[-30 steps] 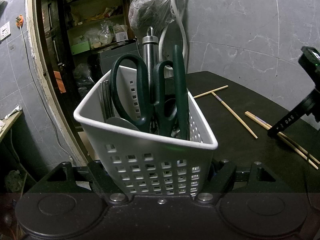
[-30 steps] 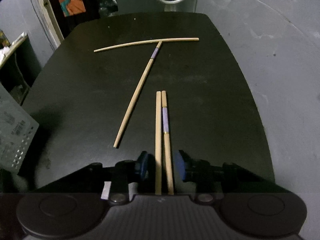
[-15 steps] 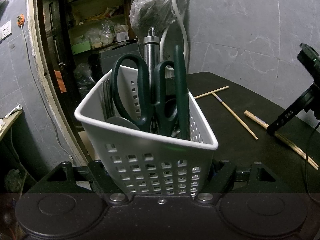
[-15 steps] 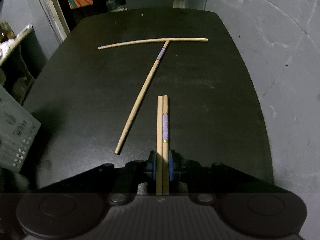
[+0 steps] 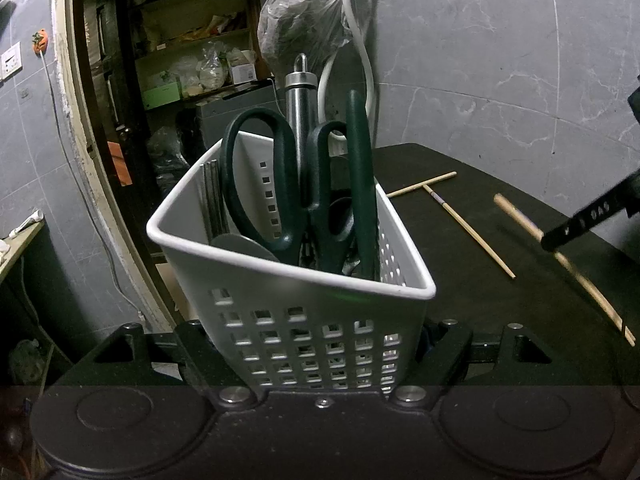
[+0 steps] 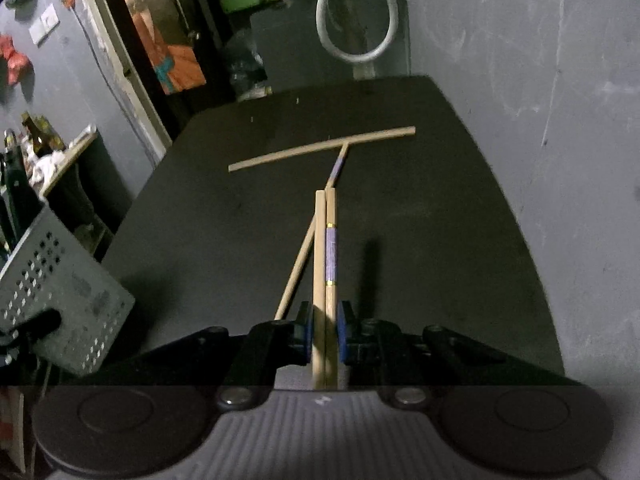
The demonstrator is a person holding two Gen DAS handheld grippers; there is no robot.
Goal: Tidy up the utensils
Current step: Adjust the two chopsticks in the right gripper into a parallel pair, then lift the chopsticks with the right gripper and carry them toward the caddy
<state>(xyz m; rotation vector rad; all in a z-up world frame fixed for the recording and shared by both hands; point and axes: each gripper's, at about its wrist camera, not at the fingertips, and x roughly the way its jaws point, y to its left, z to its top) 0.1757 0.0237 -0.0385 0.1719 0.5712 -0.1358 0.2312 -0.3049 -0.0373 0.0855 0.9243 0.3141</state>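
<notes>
Between right jaws, chopsticks [image 6: 325, 264] pointing forward

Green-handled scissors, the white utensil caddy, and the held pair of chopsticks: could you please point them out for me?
Green-handled scissors [image 5: 256, 184]: left wrist view, on the larger handle loop.
White utensil caddy [image 5: 304, 320]: left wrist view, on its perforated front wall.
Held pair of chopsticks [image 6: 325, 256]: right wrist view, mid-shaft beside the purple band.
</notes>
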